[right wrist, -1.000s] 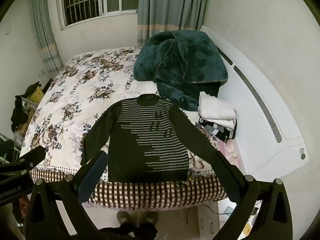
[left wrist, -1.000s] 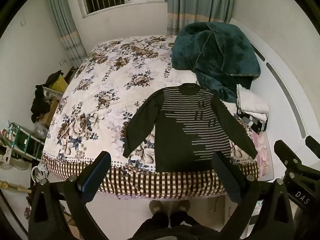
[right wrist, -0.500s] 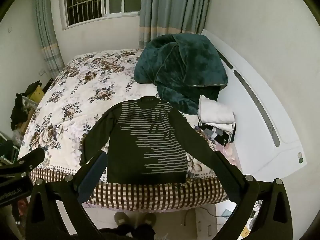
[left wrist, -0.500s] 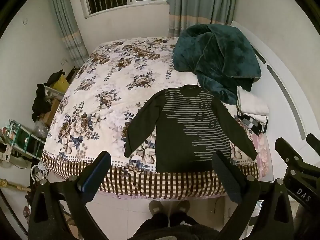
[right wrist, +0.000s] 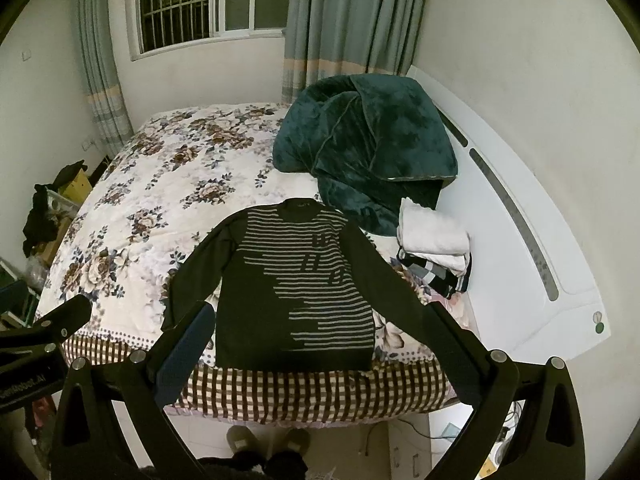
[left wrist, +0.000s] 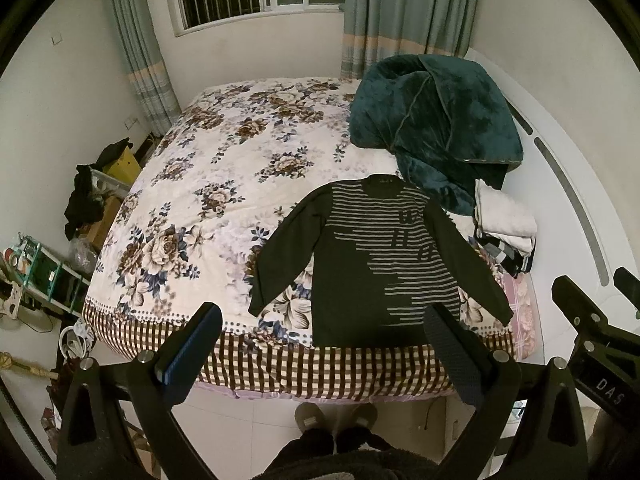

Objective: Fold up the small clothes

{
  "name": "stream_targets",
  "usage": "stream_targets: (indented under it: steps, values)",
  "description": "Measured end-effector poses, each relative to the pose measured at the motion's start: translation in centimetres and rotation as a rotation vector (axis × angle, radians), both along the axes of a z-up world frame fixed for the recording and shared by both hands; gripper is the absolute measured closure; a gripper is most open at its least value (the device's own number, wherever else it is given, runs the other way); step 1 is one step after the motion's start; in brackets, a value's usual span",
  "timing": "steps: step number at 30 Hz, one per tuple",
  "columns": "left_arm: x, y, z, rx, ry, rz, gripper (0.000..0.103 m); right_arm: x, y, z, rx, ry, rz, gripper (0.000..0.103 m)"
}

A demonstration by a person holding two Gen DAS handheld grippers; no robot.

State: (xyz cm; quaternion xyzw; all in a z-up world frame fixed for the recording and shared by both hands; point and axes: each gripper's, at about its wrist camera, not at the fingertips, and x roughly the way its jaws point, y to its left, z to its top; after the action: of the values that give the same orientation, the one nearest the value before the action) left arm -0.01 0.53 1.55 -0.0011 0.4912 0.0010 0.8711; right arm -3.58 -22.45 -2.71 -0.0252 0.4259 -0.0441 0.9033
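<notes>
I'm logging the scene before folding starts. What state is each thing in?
Striped sweater: spread flat on the bed, sleeves out, unfolded.
Teal blanket: heaped, crumpled.
Clothes stack: folded, piled beside the sweater.
Curtains: drawn apart.
Left tool: open, empty.
Right tool: open, empty.

Bed in front of me, wide mattress under cream floral quilt (left wrist: 224, 184) with brown checked border (left wrist: 320, 368) hanging over near edge. Dark long-sleeved knit sweater with grey stripes (left wrist: 360, 264) flat on quilt, face up, sleeves spread, hem right at near edge. Rumpled teal plush blanket (left wrist: 432, 128) heaped at far right, just behind sweater collar. Small stack of folded clothes, white piece on top, dark striped below (left wrist: 504, 232), beside right sleeve, against white curved headboard (right wrist: 520, 240). My slippered feet (left wrist: 336, 416) on pale tiled floor (left wrist: 240, 432).
</notes>
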Motion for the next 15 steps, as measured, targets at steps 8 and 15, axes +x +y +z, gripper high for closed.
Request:
stream_targets:
  steps: [8, 15]
  values:
    - [0.0, 0.1, 0.2, -0.002, -0.004, 0.0, 0.0, 0.2, 0.0, 0.7, 0.004, -0.004, 0.001, 0.0]
    - [-0.1, 0.1, 0.2, -0.002, -0.01, 0.0, 0.0, 0.1, 0.3, 1.2, 0.007, -0.008, -0.003, 0.0]
